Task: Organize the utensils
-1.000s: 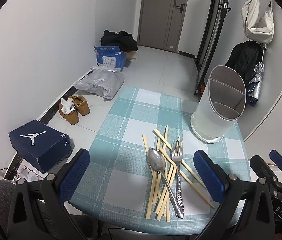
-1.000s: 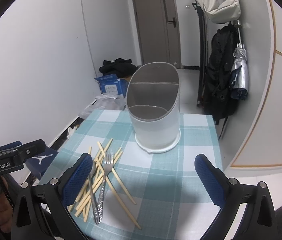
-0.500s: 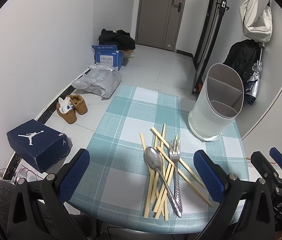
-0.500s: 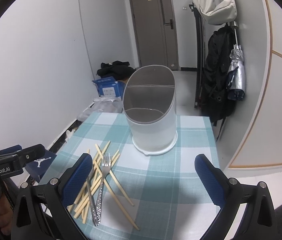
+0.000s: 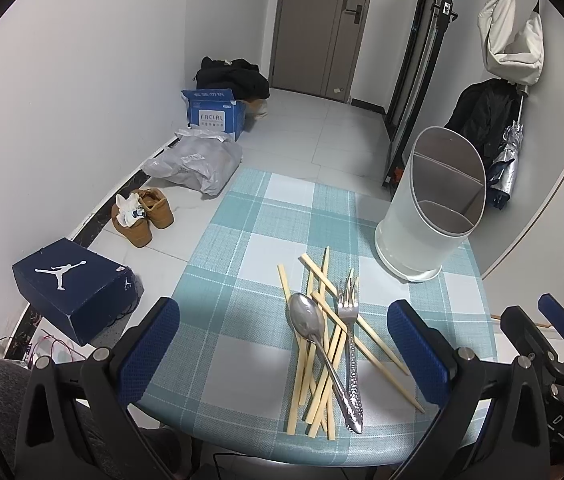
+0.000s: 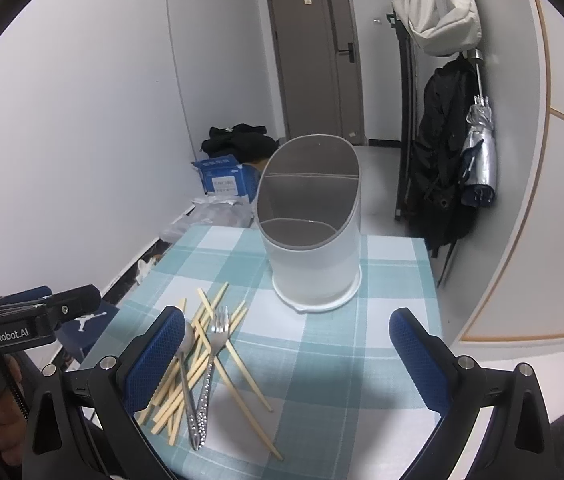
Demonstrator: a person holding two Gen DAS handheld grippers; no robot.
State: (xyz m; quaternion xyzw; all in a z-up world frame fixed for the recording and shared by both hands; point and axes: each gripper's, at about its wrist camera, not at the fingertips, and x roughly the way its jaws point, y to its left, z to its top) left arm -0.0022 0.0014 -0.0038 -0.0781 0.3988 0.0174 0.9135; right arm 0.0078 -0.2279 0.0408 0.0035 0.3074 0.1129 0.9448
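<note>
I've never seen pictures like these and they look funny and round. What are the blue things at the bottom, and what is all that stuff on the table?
The blue things are the padded fingers of two grabbing tools. A person holds one tool in each hand, and each tool has a small camera looking forward along its fingers. That camera bends the picture, so it looks round.

One picture comes from the left gripper, the other from the right gripper. Both are wide open and hold nothing.

On the table, with its blue checked cloth, lies a pile of wooden chopsticks with a spoon and a fork on top. Farther back stands a white utensil holder, split into sections, where they should go. It looks empty as far as the pictures show.
</note>
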